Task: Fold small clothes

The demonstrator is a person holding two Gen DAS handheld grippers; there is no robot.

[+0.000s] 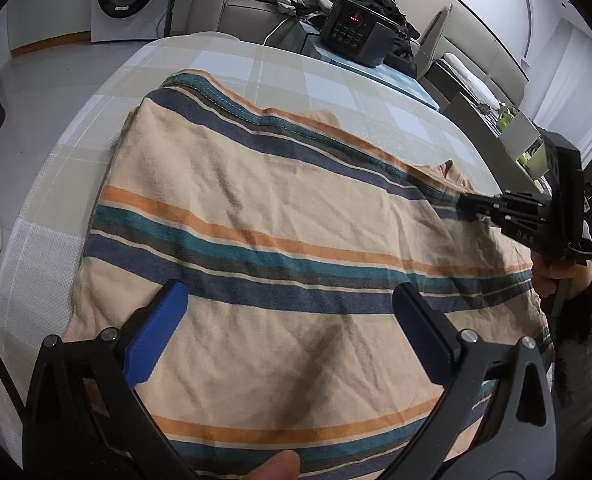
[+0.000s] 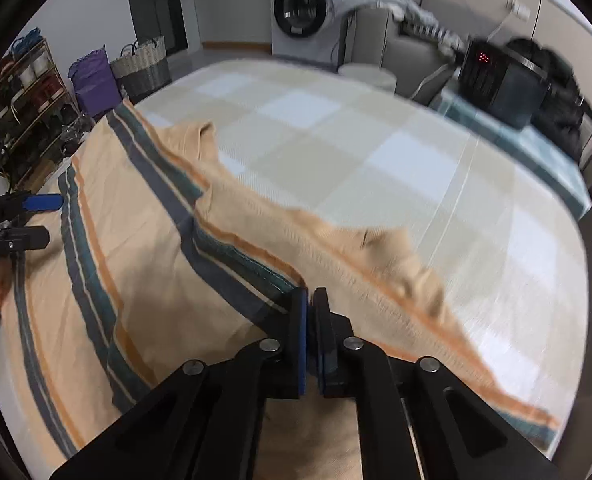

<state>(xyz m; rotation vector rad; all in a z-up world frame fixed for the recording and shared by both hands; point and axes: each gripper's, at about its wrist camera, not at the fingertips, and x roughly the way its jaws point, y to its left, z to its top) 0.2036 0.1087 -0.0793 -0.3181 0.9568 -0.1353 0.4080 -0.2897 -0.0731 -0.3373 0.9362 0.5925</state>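
A peach garment with navy, teal and orange stripes (image 1: 280,200) lies spread on the checked tablecloth (image 1: 336,76). My left gripper (image 1: 290,292) hovers over its near part, blue pads wide apart, open, with nothing between them. In the right wrist view the same left gripper (image 2: 46,220) shows at the garment's left edge. My right gripper (image 2: 310,296) is shut, its fingertips pinching the garment's striped hem (image 2: 256,268). The left wrist view shows the right gripper (image 1: 462,202) at the garment's far right edge. A sleeve (image 2: 396,256) bunches just beyond it.
A black appliance with a red display (image 1: 356,32) stands at the table's far side. Beyond are a washing machine (image 2: 308,8), a sofa with piled clothes (image 1: 256,4), woven baskets (image 2: 142,66) and a shelf (image 2: 28,92). A hand (image 1: 552,276) holds the right gripper.
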